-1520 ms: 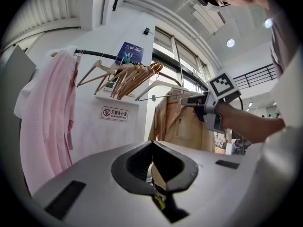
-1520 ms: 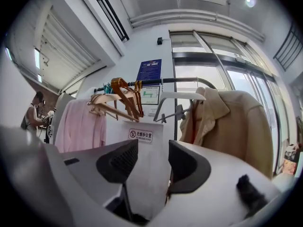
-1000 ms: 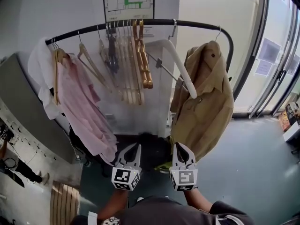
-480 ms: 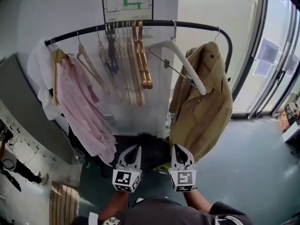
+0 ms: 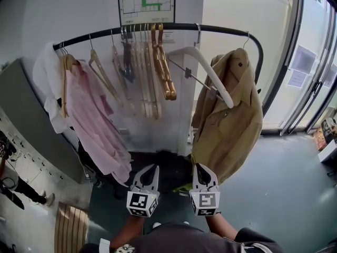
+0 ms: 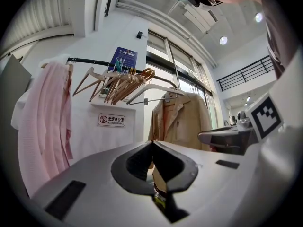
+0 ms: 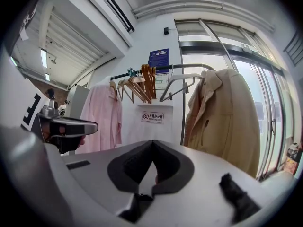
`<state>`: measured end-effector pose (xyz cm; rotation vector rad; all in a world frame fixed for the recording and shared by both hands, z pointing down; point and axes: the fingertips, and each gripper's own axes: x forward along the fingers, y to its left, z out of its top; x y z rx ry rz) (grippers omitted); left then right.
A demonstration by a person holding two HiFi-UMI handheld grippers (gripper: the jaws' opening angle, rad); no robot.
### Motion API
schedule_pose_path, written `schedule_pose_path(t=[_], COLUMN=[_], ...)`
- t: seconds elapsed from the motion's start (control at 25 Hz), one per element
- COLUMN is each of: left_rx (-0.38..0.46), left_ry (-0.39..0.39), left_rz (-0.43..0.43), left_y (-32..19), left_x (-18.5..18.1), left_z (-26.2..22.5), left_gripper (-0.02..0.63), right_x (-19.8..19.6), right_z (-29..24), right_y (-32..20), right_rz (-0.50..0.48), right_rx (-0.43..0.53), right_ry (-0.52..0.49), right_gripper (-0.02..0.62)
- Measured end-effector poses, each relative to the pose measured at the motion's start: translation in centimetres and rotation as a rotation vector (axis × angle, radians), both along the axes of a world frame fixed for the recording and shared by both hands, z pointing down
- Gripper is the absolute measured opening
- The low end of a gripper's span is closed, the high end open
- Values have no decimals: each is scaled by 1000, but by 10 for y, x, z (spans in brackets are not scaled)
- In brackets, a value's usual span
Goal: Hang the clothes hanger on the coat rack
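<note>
A black coat rack rail (image 5: 221, 28) curves across the top of the head view. From it a white clothes hanger (image 5: 206, 70) hangs by its metal hook, tilted, with no hand or gripper on it, just left of a tan jacket (image 5: 234, 120). Several wooden hangers (image 5: 158, 62) and a pink shirt (image 5: 92, 120) hang further left. Low in that view, side by side and well short of the rack, my left gripper (image 5: 151, 166) and right gripper (image 5: 199, 165) are both shut on nothing. The white hanger (image 6: 154, 88) and the white hanger (image 7: 182, 82) show beyond the shut jaws in both gripper views.
Glass doors (image 5: 308, 73) line the right side. A grey panel (image 5: 29, 125) leans at the left behind the pink shirt. A floor plan poster (image 5: 146, 4) hangs on the white wall. A wooden slat mat (image 5: 71, 225) lies on the grey-green floor at the lower left.
The white hanger has swung on the rail, its lower arm going right towards the tan jacket. Both grippers stay shut in the same spot.
</note>
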<state>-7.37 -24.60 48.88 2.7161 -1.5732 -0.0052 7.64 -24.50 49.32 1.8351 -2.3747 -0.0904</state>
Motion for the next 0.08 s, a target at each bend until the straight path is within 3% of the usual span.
schedule_pose_path(t=[0.08], left_rx=[3], left_ry=[2], left_rz=[4], left_y=[1], left_x=[1], left_z=[-1], left_gripper=[9], right_x=[0], right_z=[0], right_y=[-1], right_rz=[-1], right_rx=[1], right_ry=[0], right_gripper=[14])
